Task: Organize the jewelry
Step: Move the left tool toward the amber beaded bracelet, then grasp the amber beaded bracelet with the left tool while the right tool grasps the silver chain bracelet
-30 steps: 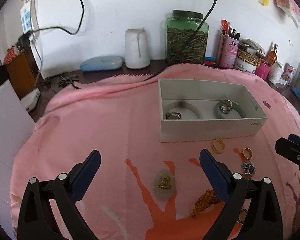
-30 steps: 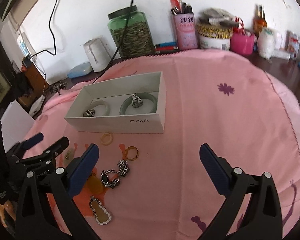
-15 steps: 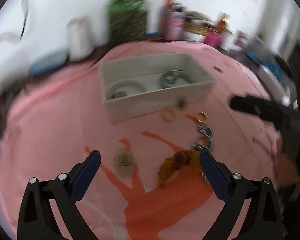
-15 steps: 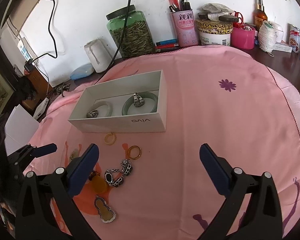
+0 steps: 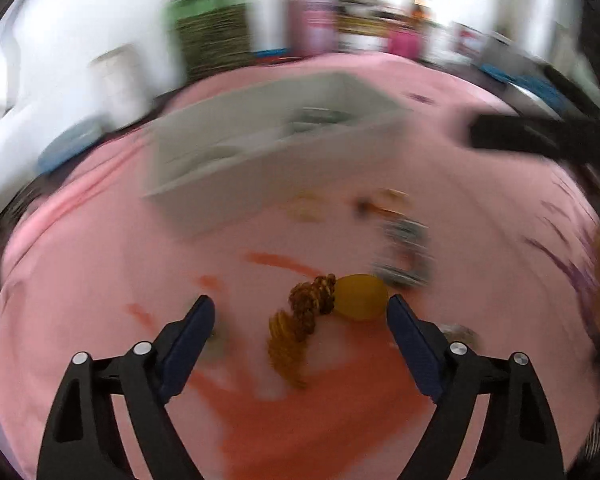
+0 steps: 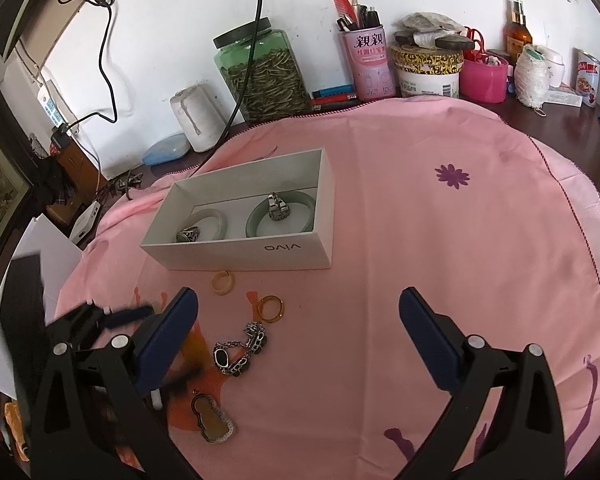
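The white box (image 6: 260,246) sits at centre frame in the right wrist view, its near wall printed "vivo", seen upside down. Inside lie a pale bangle (image 6: 210,222) and a green bangle (image 6: 280,214), each with a silver ring resting on it. Below the box on the pink cloth (image 6: 460,260) lie a cream ring (image 6: 223,282), an amber ring (image 6: 271,308), a silver chain bracelet (image 6: 240,346) and a gourd pendant (image 6: 213,423). At upper right a pink can (image 6: 370,64) bears the characters "親親".

The right gripper (image 6: 298,304) is spread wide, holding nothing. The left gripper (image 5: 300,316), in its blurred view, is also wide open and empty, with an amber bead string (image 5: 304,320) and a yellow stone (image 5: 360,296) between its fingers.
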`<state>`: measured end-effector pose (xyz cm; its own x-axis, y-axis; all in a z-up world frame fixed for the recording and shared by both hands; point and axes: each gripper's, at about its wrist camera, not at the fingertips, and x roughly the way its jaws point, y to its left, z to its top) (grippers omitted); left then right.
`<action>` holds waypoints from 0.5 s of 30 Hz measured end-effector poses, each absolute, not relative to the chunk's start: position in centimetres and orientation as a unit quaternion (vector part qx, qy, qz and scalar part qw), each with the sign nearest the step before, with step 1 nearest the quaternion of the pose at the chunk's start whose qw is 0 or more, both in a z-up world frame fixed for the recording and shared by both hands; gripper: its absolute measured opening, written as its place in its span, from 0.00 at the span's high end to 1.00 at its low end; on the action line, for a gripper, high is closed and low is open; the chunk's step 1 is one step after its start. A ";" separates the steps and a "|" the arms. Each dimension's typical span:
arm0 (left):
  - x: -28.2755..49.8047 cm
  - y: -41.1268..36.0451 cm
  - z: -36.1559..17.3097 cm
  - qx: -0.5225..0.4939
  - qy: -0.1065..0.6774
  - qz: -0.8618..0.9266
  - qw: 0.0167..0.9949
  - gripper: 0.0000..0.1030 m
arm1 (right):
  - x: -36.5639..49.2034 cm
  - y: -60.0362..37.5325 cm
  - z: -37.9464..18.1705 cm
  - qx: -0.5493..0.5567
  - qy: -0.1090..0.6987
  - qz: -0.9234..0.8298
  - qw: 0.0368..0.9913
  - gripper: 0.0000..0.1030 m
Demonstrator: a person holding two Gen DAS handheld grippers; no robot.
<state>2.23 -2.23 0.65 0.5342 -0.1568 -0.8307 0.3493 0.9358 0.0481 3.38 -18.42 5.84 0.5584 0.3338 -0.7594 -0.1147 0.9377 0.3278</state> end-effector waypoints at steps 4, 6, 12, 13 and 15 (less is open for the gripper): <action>4.4 2.2 1.3 0.024 0.461 -0.067 0.884 0.21 | 3.3 -18.3 6.0 0.119 0.450 0.130 0.875 0.07; 4.4 3.6 2.1 -0.019 0.451 -0.071 0.890 0.21 | 3.2 -18.0 6.0 0.111 0.448 0.131 0.877 0.07; 4.4 4.5 2.7 -0.052 0.449 -0.073 0.889 0.27 | 2.8 -16.6 5.8 0.078 0.449 0.146 0.878 0.07; 4.4 4.4 2.6 -0.048 0.455 -0.074 0.886 0.31 | 2.8 -16.4 5.8 0.074 0.450 0.150 0.878 0.07; 4.6 4.1 2.2 -0.043 0.468 -0.077 0.879 0.36 | 2.6 -16.2 5.7 0.071 0.450 0.153 0.877 0.07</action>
<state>4.56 4.14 2.16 0.5499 -0.1762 -0.8165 0.0963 0.9843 -0.1476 2.65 -16.21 5.75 0.5491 0.3317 -0.7671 -0.2044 0.9433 0.2615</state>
